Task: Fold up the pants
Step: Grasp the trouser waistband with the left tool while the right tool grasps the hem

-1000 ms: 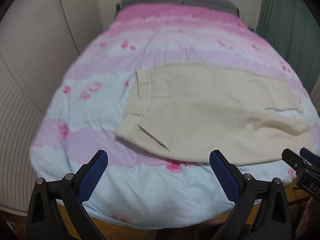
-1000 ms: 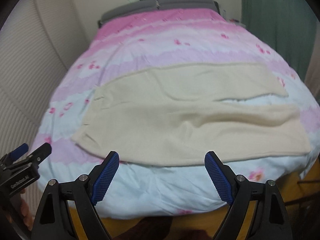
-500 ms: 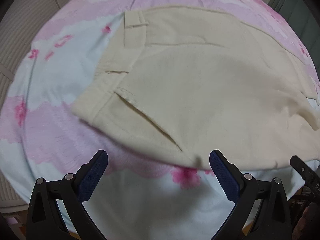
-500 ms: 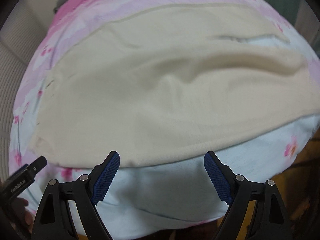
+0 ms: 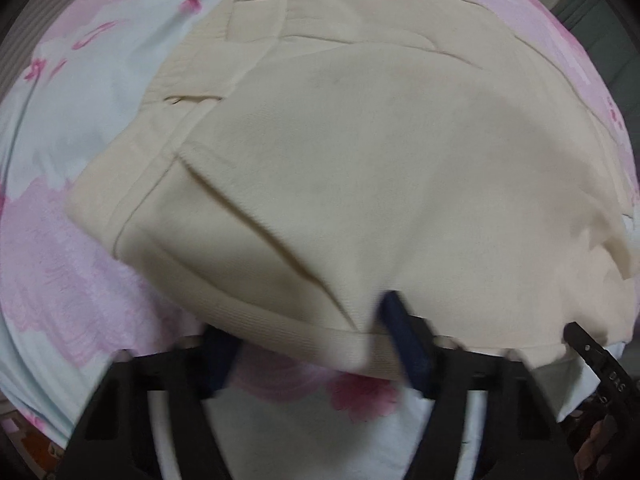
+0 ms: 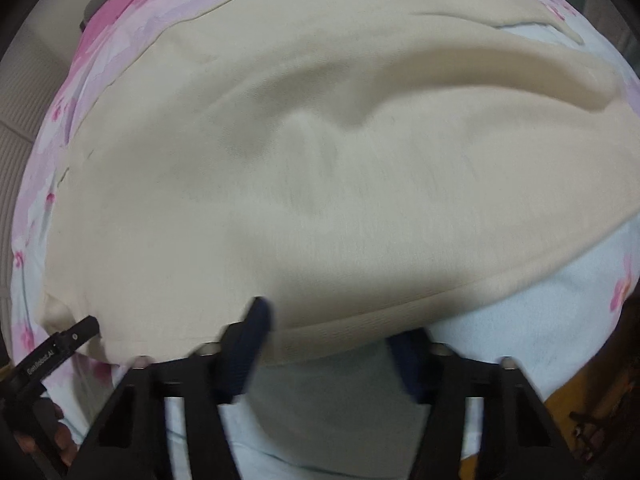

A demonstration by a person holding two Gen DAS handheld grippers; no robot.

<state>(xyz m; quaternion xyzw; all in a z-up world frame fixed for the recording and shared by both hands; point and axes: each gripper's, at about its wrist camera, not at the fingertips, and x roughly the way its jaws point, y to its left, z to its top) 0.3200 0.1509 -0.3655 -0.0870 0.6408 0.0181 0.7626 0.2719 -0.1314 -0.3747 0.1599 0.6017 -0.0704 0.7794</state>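
Cream pants [image 5: 360,168] lie spread flat on the pink floral bed [image 5: 52,288]. Step in hand: taking the near edge for the first fold. Left gripper [image 5: 312,344] and right gripper [image 6: 332,344] sit half-wide, fingers closing, the pants' hem between them, not yet visibly pinched. Next move likely calls for both pinches secure, then an even lift.

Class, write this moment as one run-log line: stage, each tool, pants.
stage: grasping near edge | left tool: closing around pants hem | right tool: closing around hem | pants: flat on bedspread

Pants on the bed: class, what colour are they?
Plain cream pants, clearest in the left wrist view.
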